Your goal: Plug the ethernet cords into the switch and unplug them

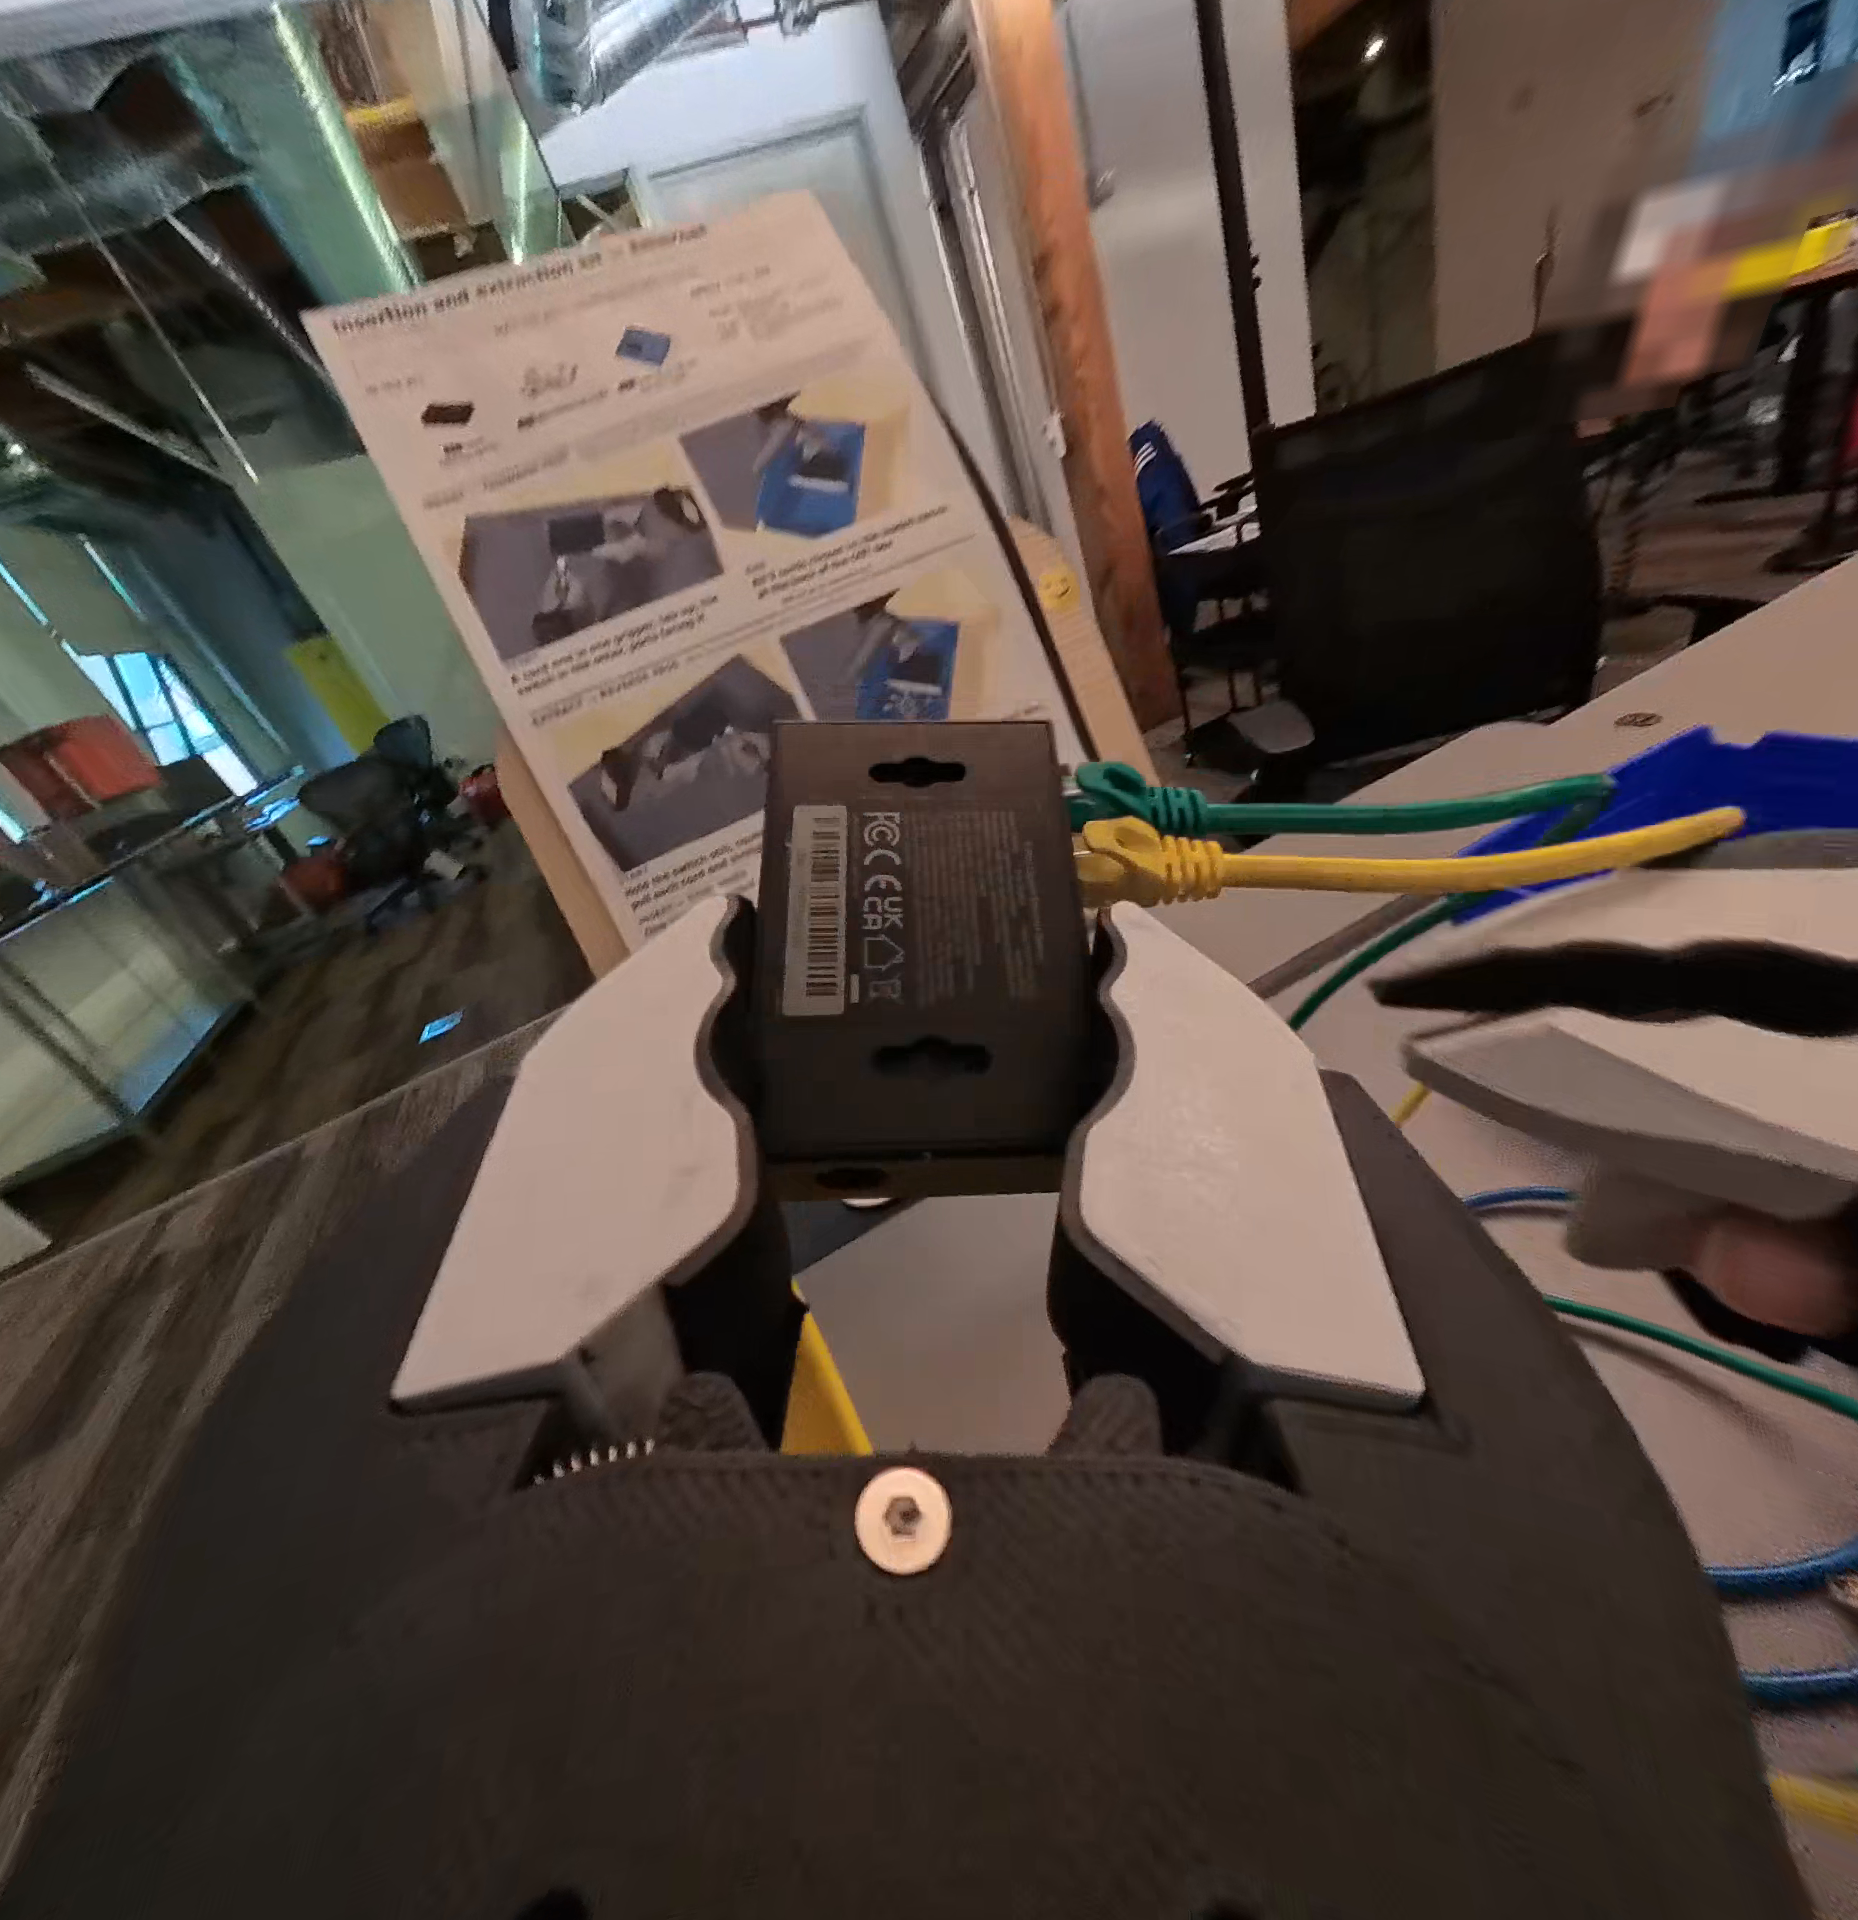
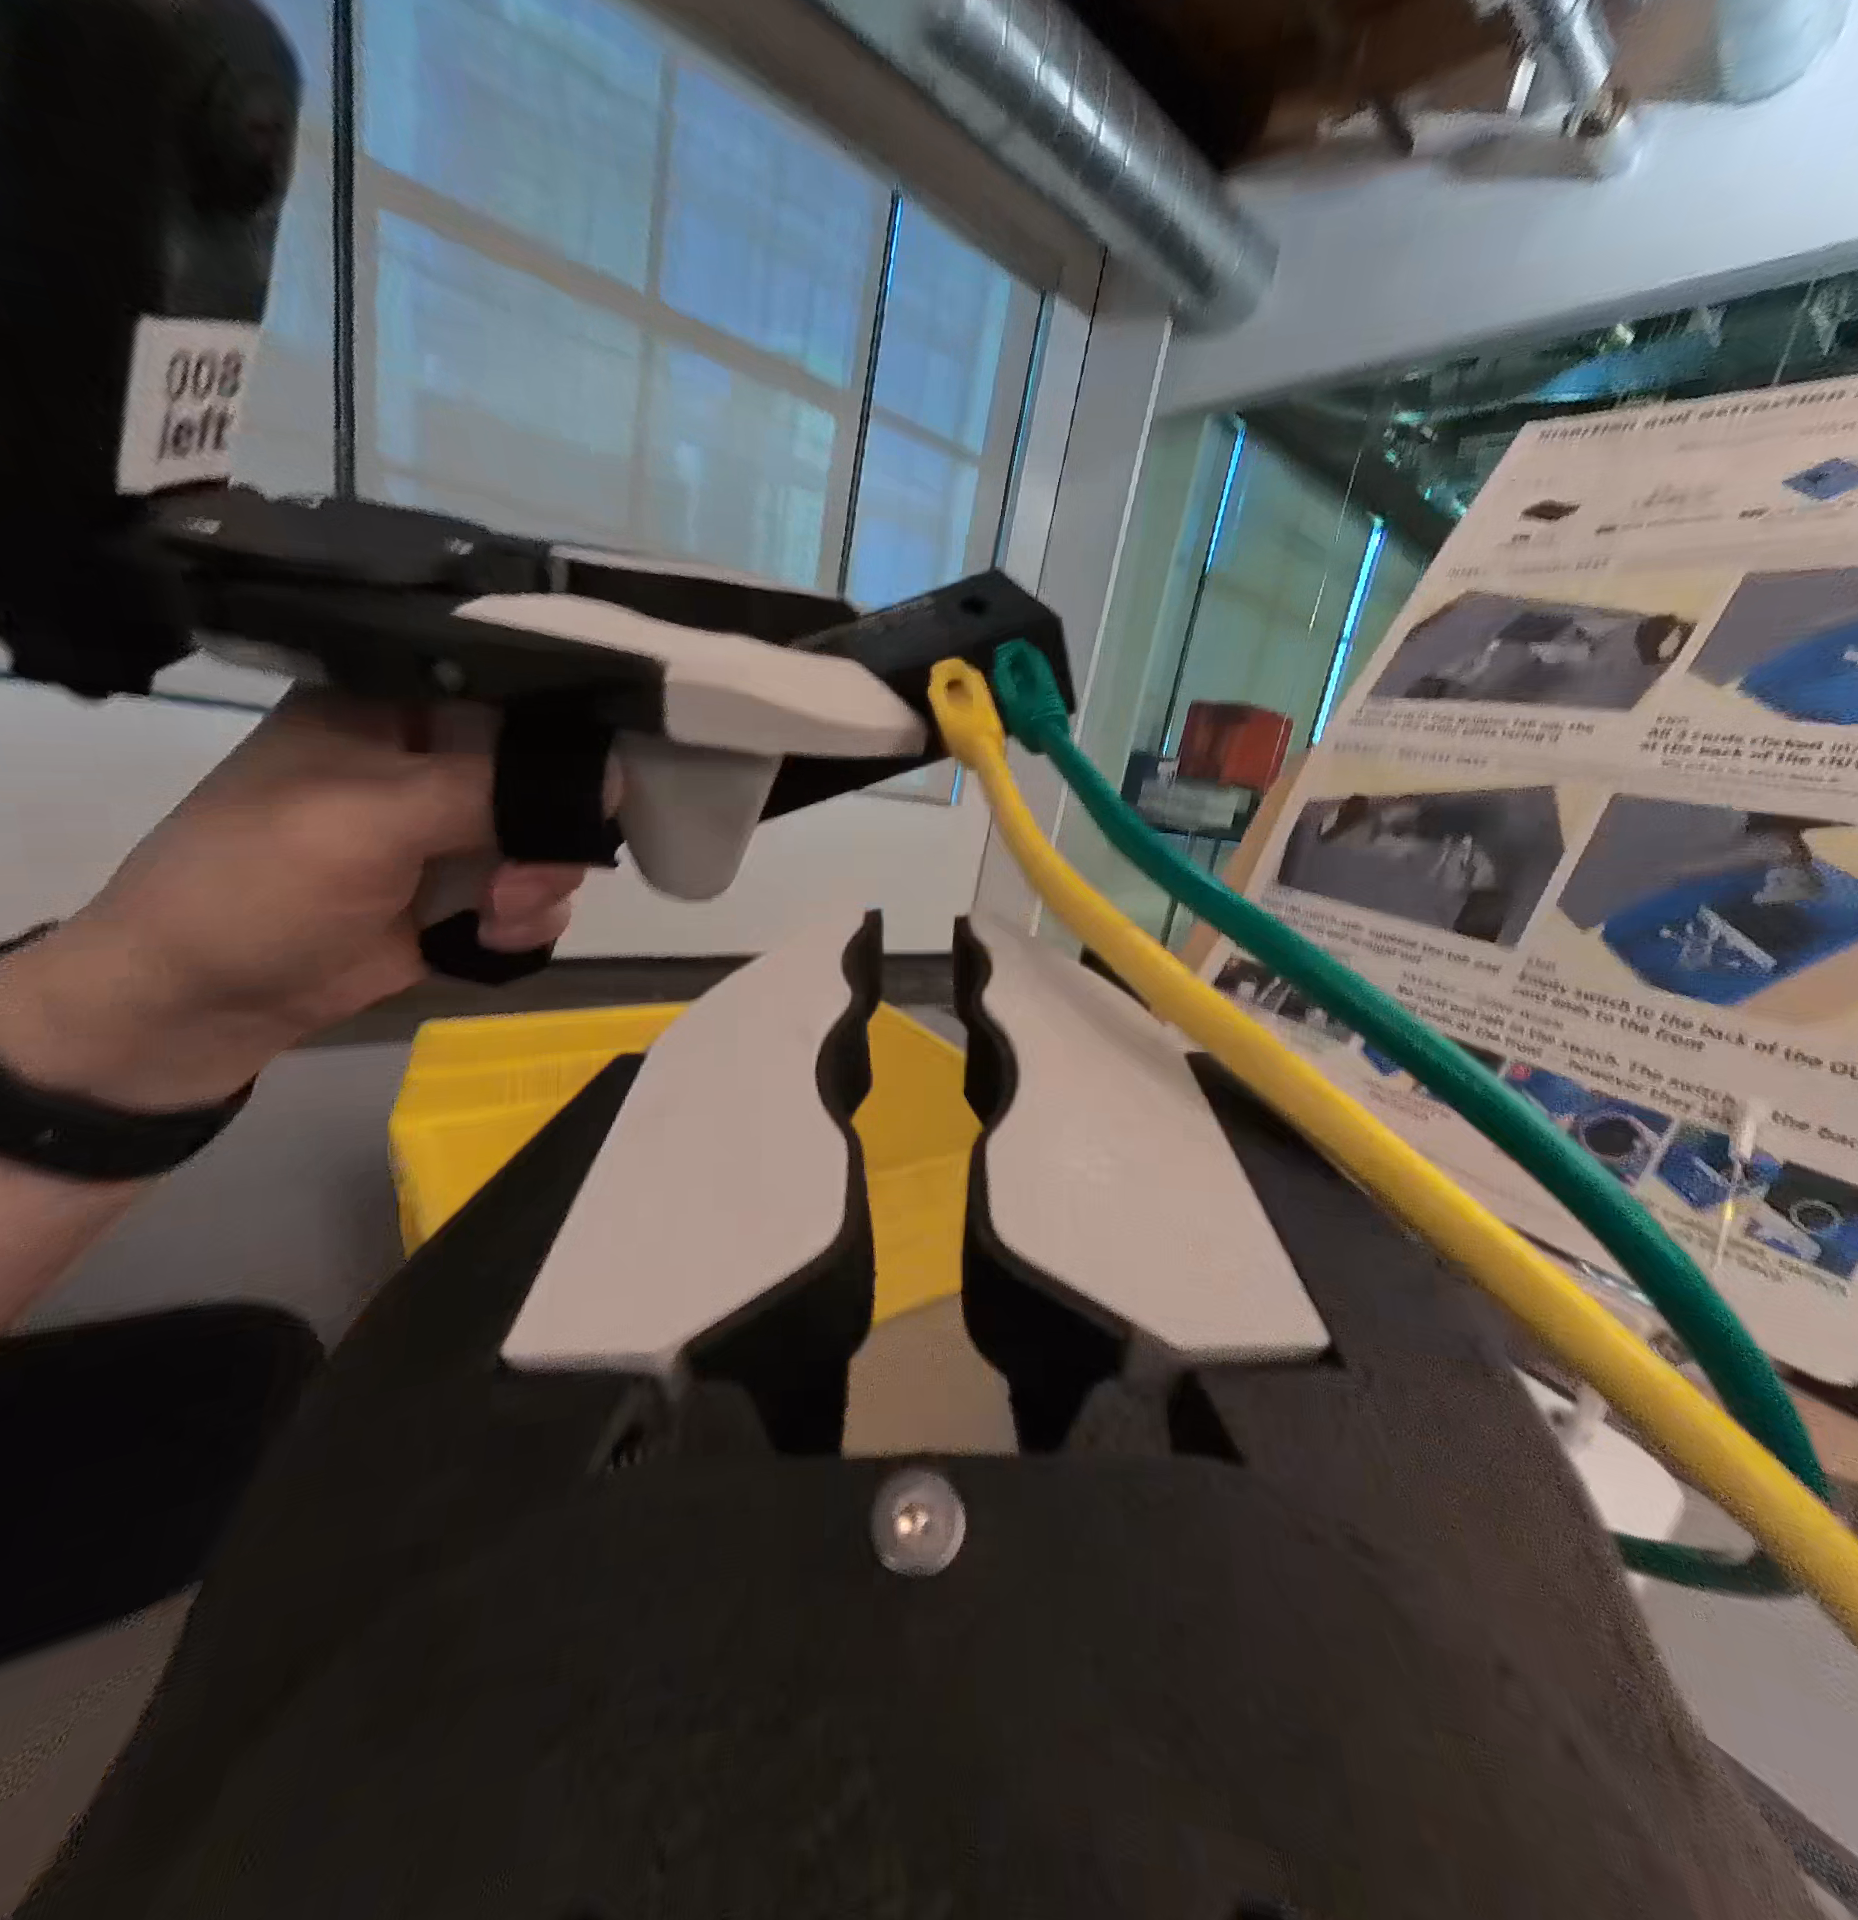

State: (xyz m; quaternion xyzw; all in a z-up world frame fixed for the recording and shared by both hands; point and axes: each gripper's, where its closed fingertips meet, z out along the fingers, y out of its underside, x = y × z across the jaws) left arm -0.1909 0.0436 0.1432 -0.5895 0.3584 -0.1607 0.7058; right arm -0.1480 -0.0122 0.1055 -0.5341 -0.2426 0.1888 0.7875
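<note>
My left gripper (image 1: 920,920) is shut on the black switch (image 1: 925,956) and holds it in the air, its labelled underside facing the camera. A green cord (image 1: 1143,805) and a yellow cord (image 1: 1143,862) are plugged into the switch's right side and run off to the right. My right gripper (image 2: 917,930) is empty, its jaws a narrow gap apart, below and short of the switch (image 2: 966,618). The yellow cord (image 2: 1216,1049) and green cord (image 2: 1424,1039) pass to its right. The right gripper also shows, blurred, in the left wrist view (image 1: 1424,1003).
A leaning instruction board (image 1: 644,468) stands behind the switch. A yellow bin (image 2: 509,1081) sits on the table ahead of the right gripper. A blue cord (image 1: 1798,1558) lies loose on the grey table (image 1: 1735,644), near a blue plastic part (image 1: 1683,790). A hand (image 2: 281,883) holds the left gripper.
</note>
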